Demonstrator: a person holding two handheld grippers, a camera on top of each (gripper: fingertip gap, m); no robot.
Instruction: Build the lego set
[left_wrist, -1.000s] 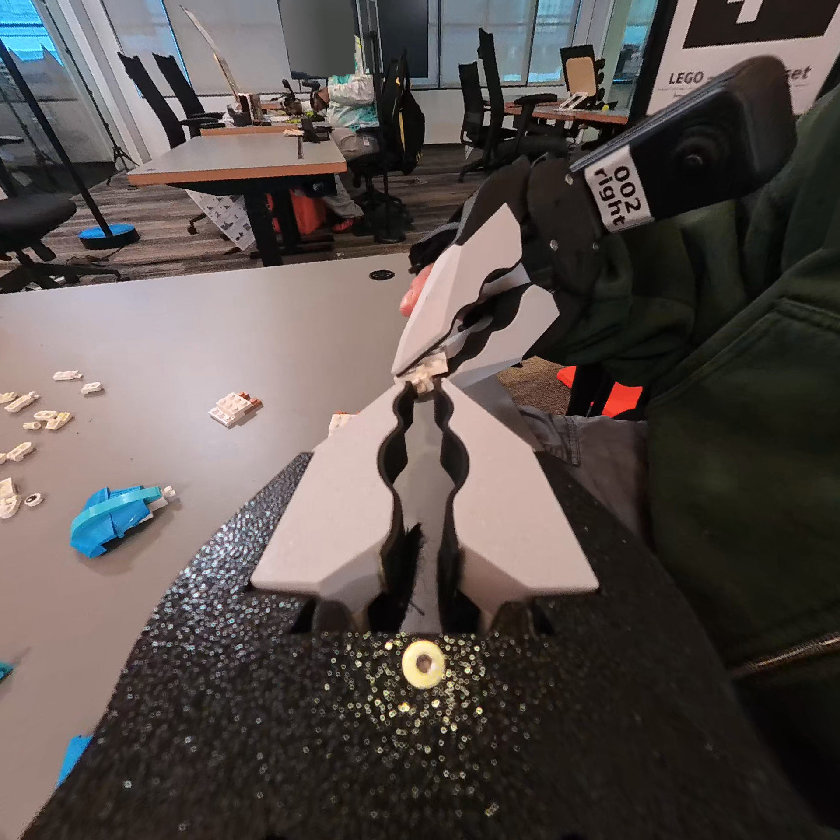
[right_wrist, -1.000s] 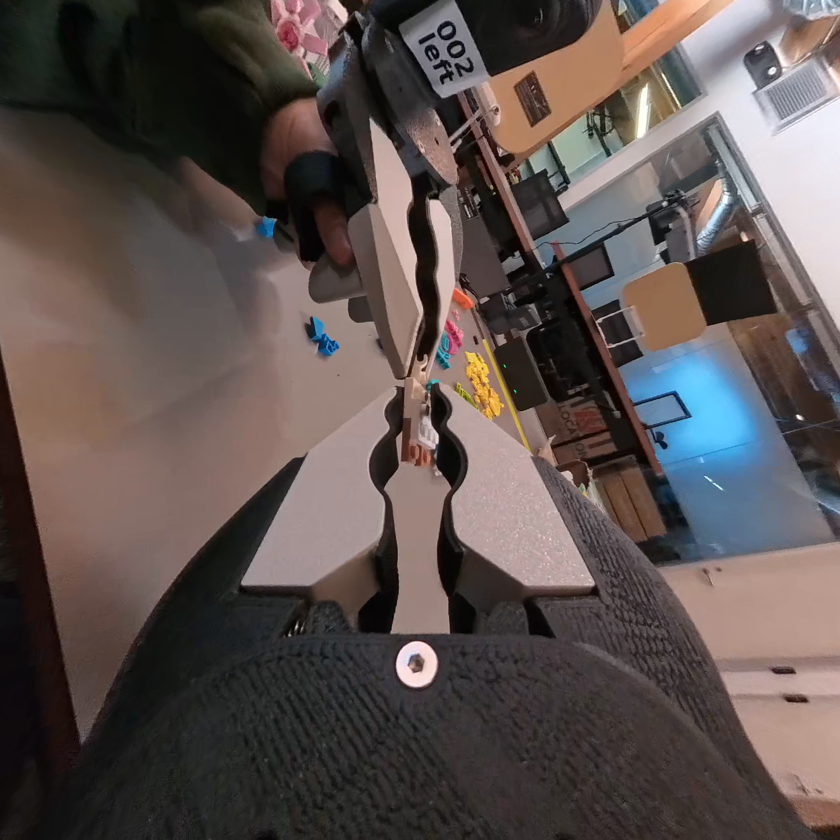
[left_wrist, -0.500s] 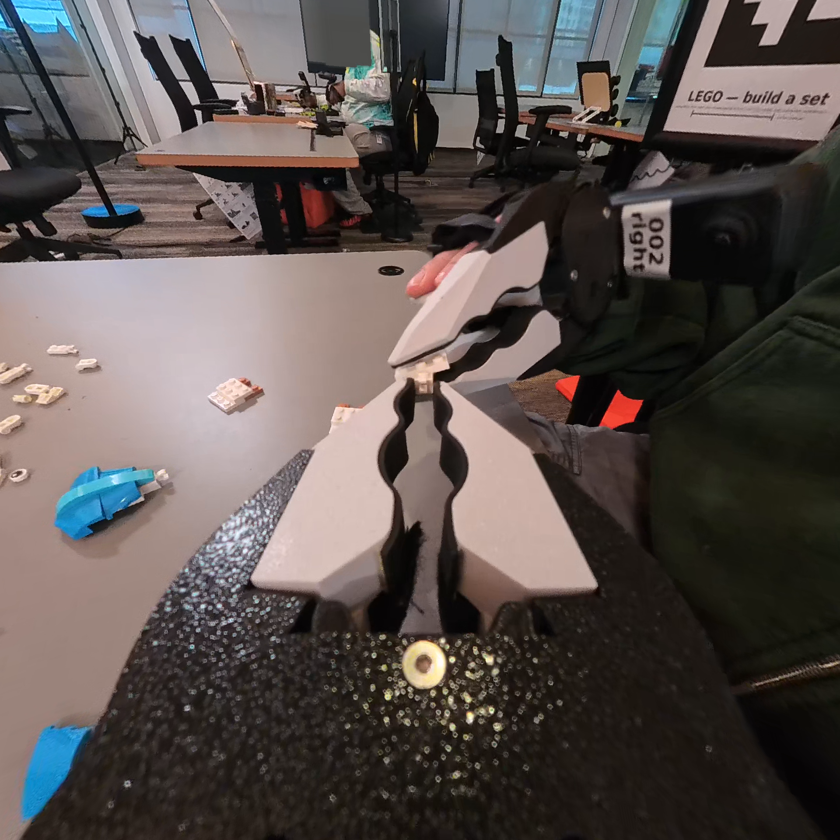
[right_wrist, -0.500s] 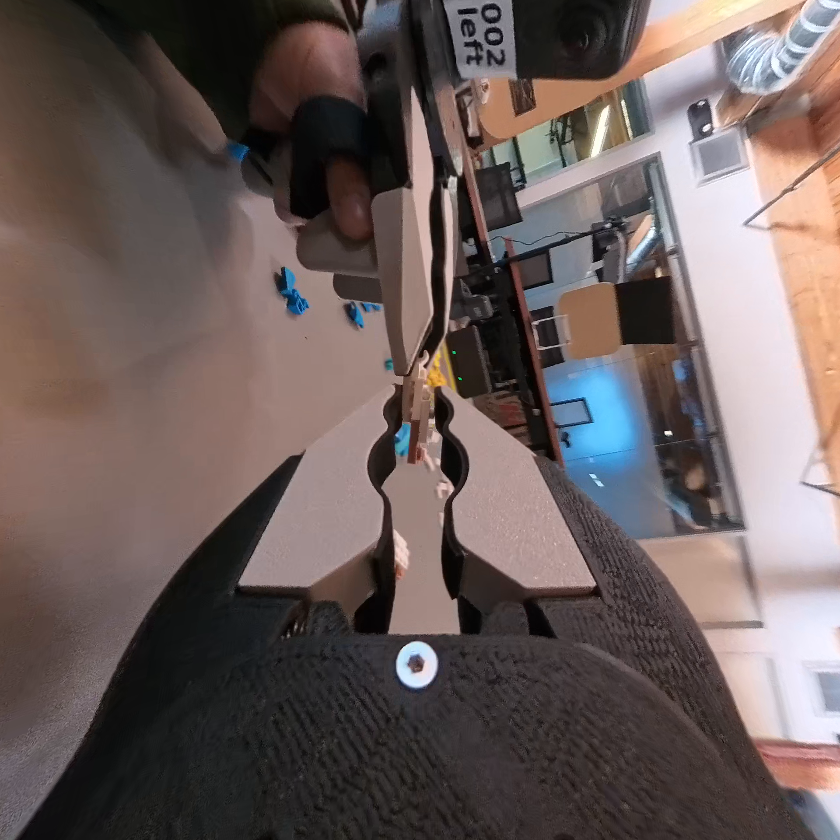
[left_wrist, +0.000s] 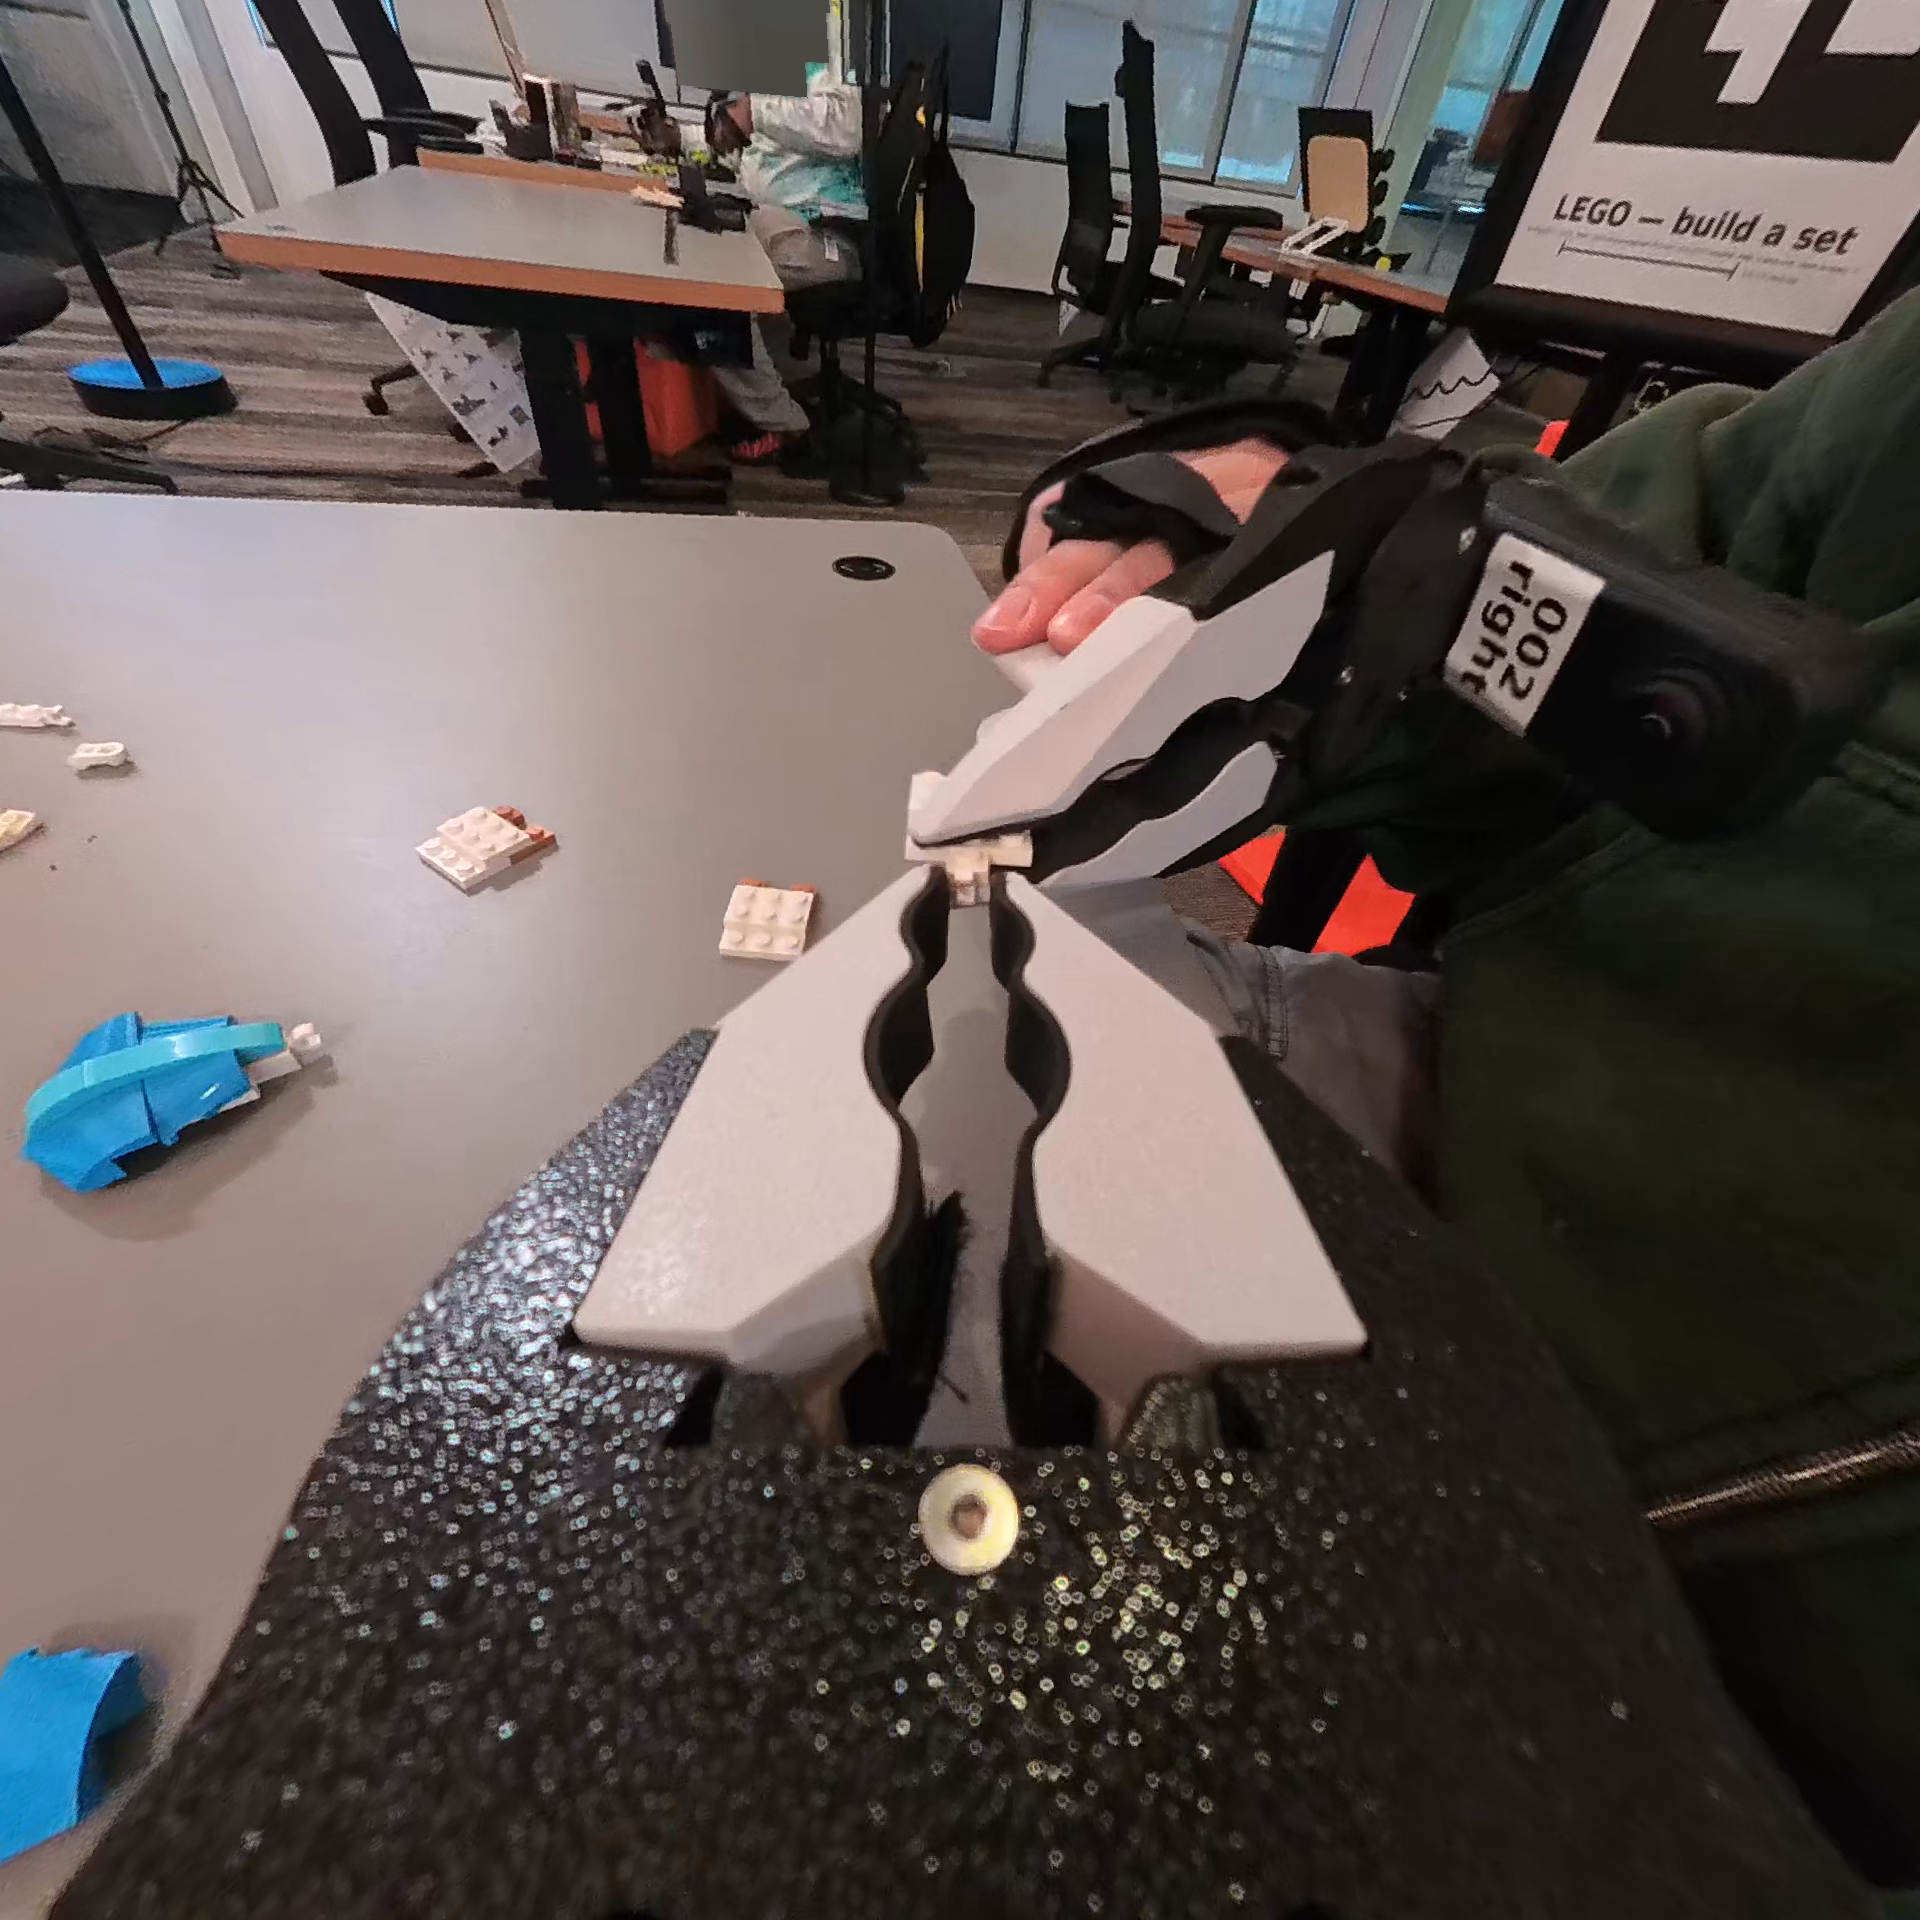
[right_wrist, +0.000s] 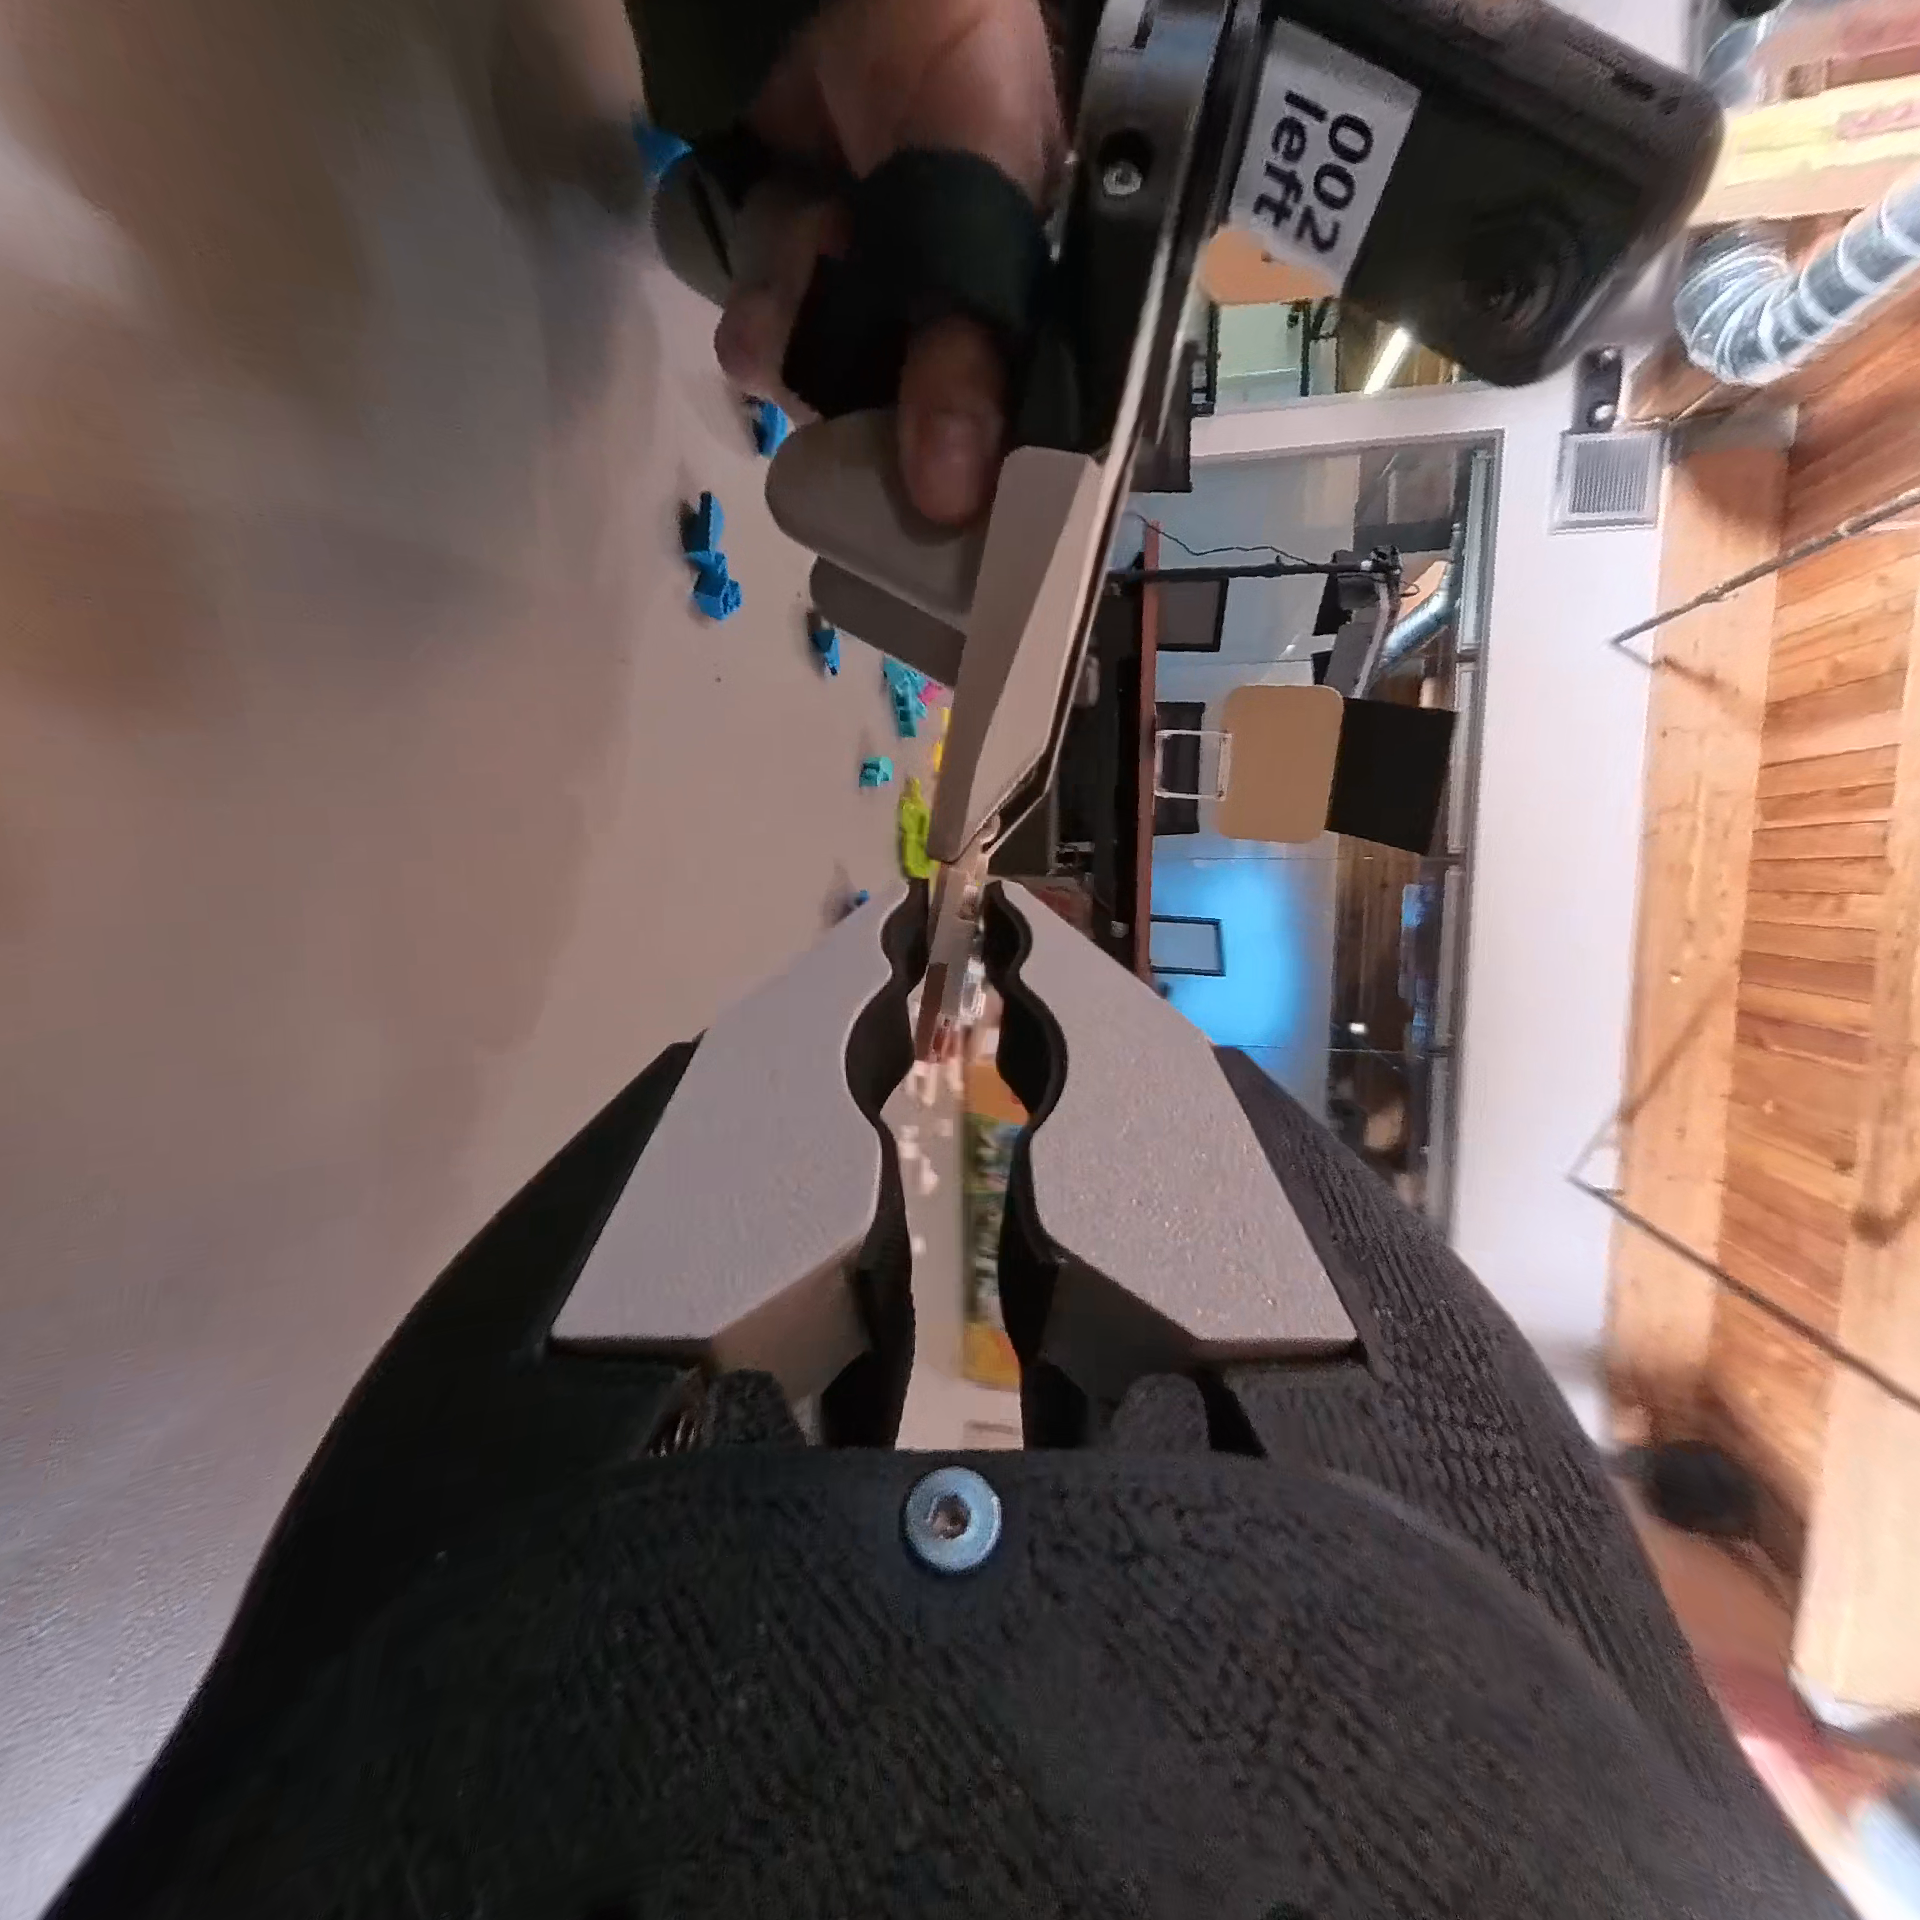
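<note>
In the left wrist view my left gripper (left_wrist: 966, 883) is shut on a small white brick piece (left_wrist: 968, 888) at its fingertips, held above the grey table's (left_wrist: 416, 644) right edge. My right gripper (left_wrist: 977, 840) comes in from the right and is shut on a thin white plate (left_wrist: 1013, 852) that sits right on top of the small piece, touching it. In the right wrist view my right gripper (right_wrist: 951, 914) holds that plate (right_wrist: 943, 961) edge-on, white with a brown part at its near end. The left gripper's tip (right_wrist: 966, 847) meets it from above.
On the table lie a white plate with brown bits (left_wrist: 483, 847), a white studded plate (left_wrist: 767, 920), a blue curved assembly (left_wrist: 145, 1091), small white pieces (left_wrist: 99, 755) and a blue part (left_wrist: 52, 1745). A green-sleeved person (left_wrist: 1662, 1039) fills the right. Blue pieces (right_wrist: 712, 582) lie farther off. The grippers are tip to tip, or close to it.
Both grippers have turned together, tips still touching; the right gripper now lies flatter in the left view. The right jaws have narrowed on the plate. Both pieces have stayed in their grasps.
</note>
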